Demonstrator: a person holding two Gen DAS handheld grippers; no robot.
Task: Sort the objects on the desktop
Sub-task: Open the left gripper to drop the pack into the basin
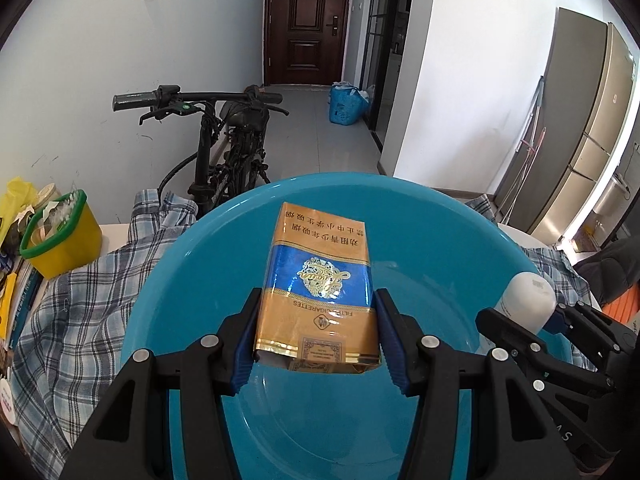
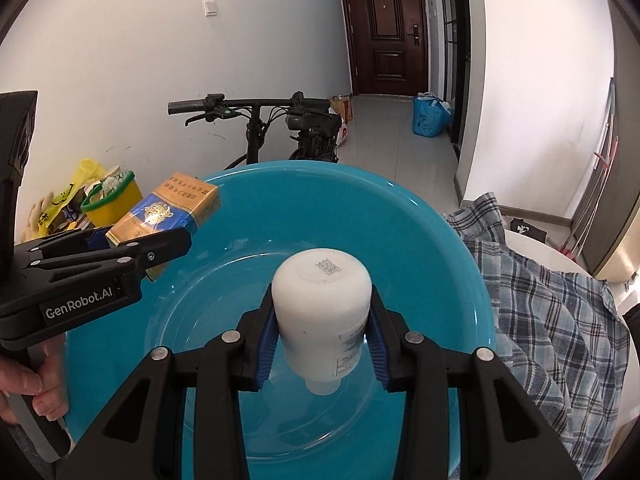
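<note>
A gold and blue cigarette pack point(image 1: 320, 280) is clamped between the blue pads of my left gripper point(image 1: 318, 300), held over a big teal basin point(image 1: 420, 220). My right gripper point(image 2: 320, 300) is shut on a white plastic bottle point(image 2: 322, 300), whose flat base faces away from the camera and whose neck points back; it also hangs above the basin point(image 2: 440, 240). From the right wrist view the left gripper point(image 2: 132, 240) and the pack point(image 2: 168, 212) sit at the basin's left rim. The left wrist view shows the bottle point(image 1: 528, 300) at the right rim.
The basin rests on a blue plaid shirt point(image 1: 80, 312) spread over a white table point(image 2: 560, 260). A yellow bin with a green rim point(image 1: 60, 236) and clutter stand at the left. A black bicycle point(image 1: 224, 152) is parked behind the table. A hand point(image 2: 28, 384) grips the left tool's handle.
</note>
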